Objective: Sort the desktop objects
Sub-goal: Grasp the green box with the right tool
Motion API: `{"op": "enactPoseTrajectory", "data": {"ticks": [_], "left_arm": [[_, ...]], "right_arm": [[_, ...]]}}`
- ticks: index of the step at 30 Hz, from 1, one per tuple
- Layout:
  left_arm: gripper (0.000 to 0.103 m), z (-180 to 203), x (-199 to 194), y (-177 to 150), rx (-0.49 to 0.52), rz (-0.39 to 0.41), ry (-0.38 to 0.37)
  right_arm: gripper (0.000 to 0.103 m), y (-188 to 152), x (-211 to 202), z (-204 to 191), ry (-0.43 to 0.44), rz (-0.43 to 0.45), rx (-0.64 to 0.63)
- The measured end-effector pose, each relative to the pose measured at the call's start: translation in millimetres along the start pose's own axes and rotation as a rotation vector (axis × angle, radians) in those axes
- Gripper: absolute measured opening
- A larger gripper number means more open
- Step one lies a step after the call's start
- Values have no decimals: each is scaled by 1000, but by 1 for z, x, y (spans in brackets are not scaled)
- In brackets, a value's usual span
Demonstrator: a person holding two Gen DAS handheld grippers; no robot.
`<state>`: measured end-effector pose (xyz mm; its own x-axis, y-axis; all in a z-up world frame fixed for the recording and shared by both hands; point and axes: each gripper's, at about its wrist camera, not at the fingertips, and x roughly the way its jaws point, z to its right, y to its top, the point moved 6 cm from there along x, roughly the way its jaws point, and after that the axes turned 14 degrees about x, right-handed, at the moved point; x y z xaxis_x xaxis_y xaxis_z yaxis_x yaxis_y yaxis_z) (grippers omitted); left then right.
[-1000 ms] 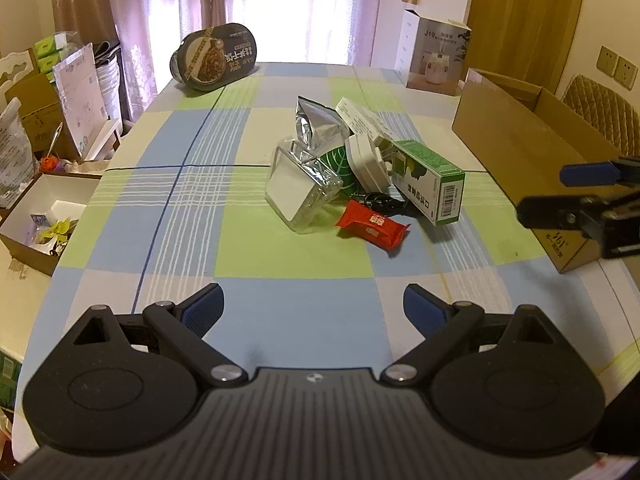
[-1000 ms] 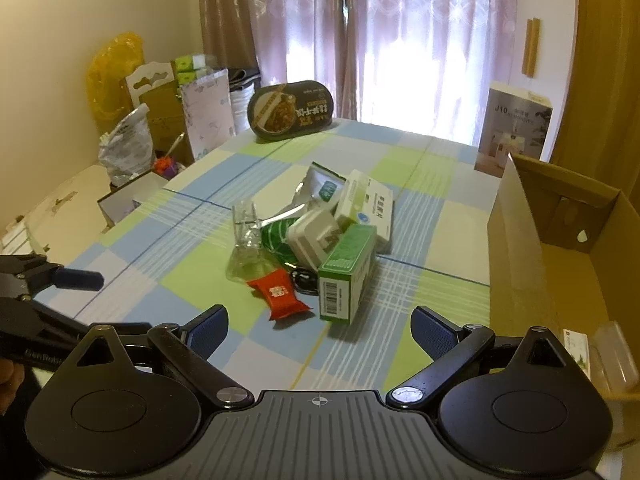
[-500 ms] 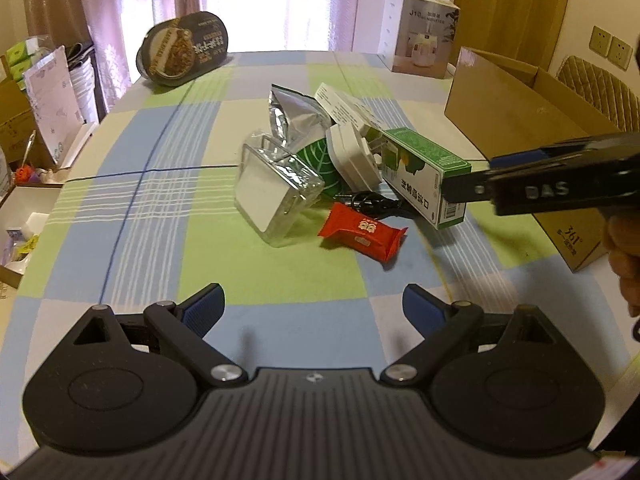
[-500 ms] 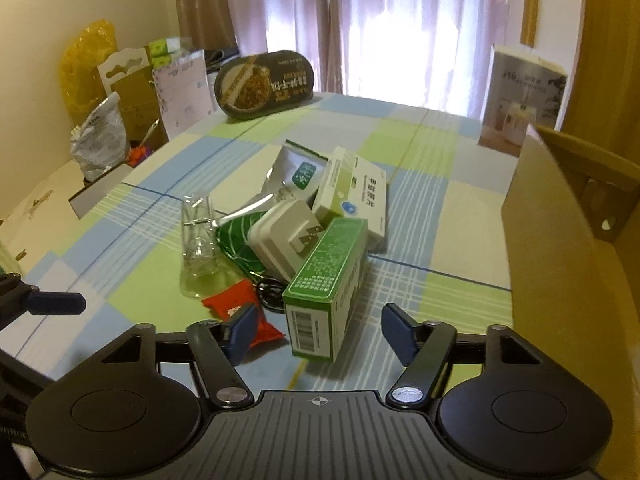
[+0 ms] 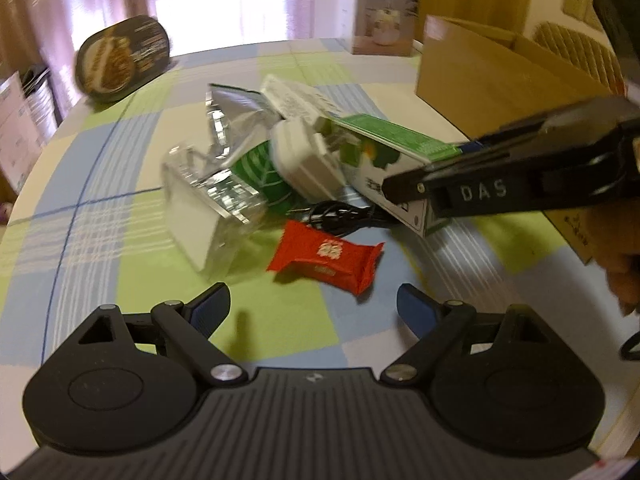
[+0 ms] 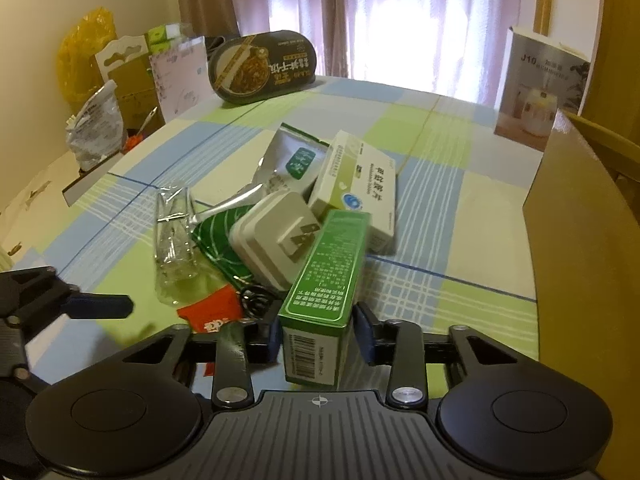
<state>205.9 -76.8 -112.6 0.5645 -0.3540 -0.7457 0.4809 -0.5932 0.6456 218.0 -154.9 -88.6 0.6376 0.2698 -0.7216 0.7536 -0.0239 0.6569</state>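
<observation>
Desk with a blue, green and white checked cloth, bearing one heap of objects near its middle. Green carton, barcode end toward the right wrist camera, lying at the heap's near edge; right gripper has its jaws on either side of that end, at or very near the side faces, though firm contact cannot be told. White plug adapter touches the carton's left side. White medicine box and silver foil pouch lie behind. Clear plastic case lies at the heap's left; green leaf-print packet sits under the adapter. Red snack packet lies nearest the left gripper, whose jaws are spread wide and empty above the cloth. Black coiled cable lies between packet and carton. Cardboard box stands open at the desk's right.
</observation>
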Motion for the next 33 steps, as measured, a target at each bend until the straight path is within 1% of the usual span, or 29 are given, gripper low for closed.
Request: {"op": "enactPoseTrajectory", "data": {"ticks": [3,8,13,17,19,21,22,23,25,26,27,32,33], "left_arm": [[87,3,11,4,26,-9,-18],[85,5,26,11,58,-18,-20],[84,7,36,17,76,-16,-11],[80,7,40,17,88,-14,-8],[73,5,40,17,85,-8,-5],[53,5,38,18,86,-5,-3],[50,5,36,18,89,-6,-5],[44,6,34,18,93,-8,-8],[41,9,29,15,104,-9,-12],[32,11,26,13,109,-9,-16],[29,13,22,10,113,-10,-22],[29,22,5,-2,133,-14,-30],[35,23,3,-2,139,-8,-26]], "right_arm": [[27,1,-4,7,-14,11,-9],[27,-5,-18,19,-29,30,-6],[27,-19,-37,27,-45,40,8],[27,-30,-48,29,-61,42,-3],[27,-34,-52,29,-66,44,-4],[27,-38,-56,30,-69,45,-7],[27,-40,-58,31,-72,46,-10],[27,-41,-59,31,-72,45,-12],[27,-44,-63,31,-70,43,-13],[27,-46,-65,31,-68,41,-14],[27,-49,-67,31,-66,39,-15],[27,-62,-81,31,-66,34,-22],[27,-65,-83,31,-68,35,-22]]}}
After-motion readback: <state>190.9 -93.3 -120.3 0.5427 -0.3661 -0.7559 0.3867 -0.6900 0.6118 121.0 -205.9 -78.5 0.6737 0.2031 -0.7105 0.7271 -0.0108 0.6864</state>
